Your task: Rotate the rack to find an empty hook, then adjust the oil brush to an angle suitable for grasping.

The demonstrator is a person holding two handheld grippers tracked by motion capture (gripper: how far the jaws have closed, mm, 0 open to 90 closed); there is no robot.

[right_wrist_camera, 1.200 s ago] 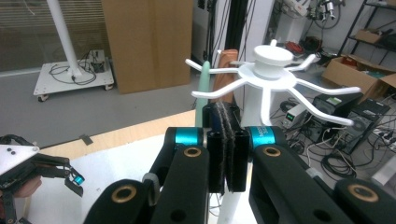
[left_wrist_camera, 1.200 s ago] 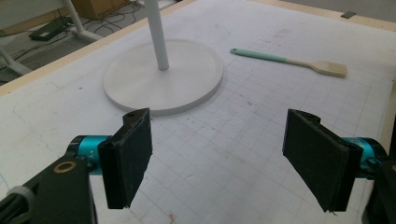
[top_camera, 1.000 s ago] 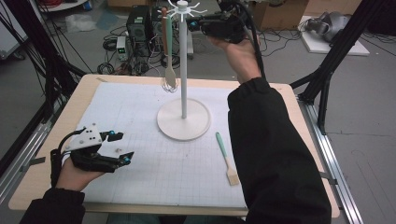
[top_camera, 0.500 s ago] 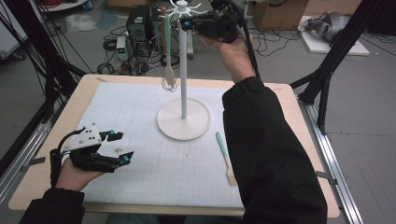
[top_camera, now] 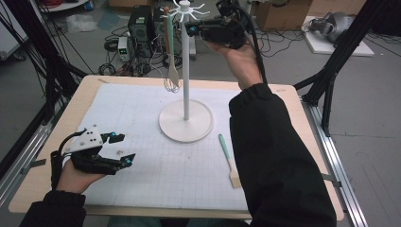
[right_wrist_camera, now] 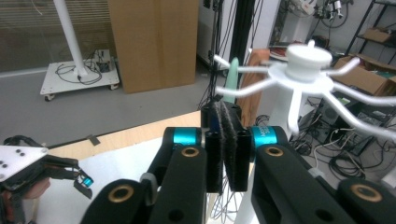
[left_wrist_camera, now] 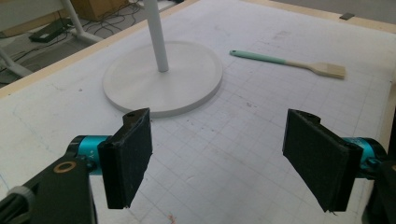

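Drawn slightly back from the hooks, the right hand-held gripper (top_camera: 190, 29) has just begun parting its jaws, nearly together, nothing between them. The whisk (top_camera: 171, 71), mint handle and wire loops, hangs from the white rack (top_camera: 185, 71), freshly hung, I judge. On the counter (top_camera: 142, 94), the left hand-held gripper (top_camera: 122, 149) rests apart, empty; a flat brush (top_camera: 228, 161) waits.

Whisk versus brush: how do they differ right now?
The whisk hangs upright from a hook of the white stand; the brush lies flat on the mat. The whisk ends in wire loops, the brush in a flat pale head. Both have mint-green handles.
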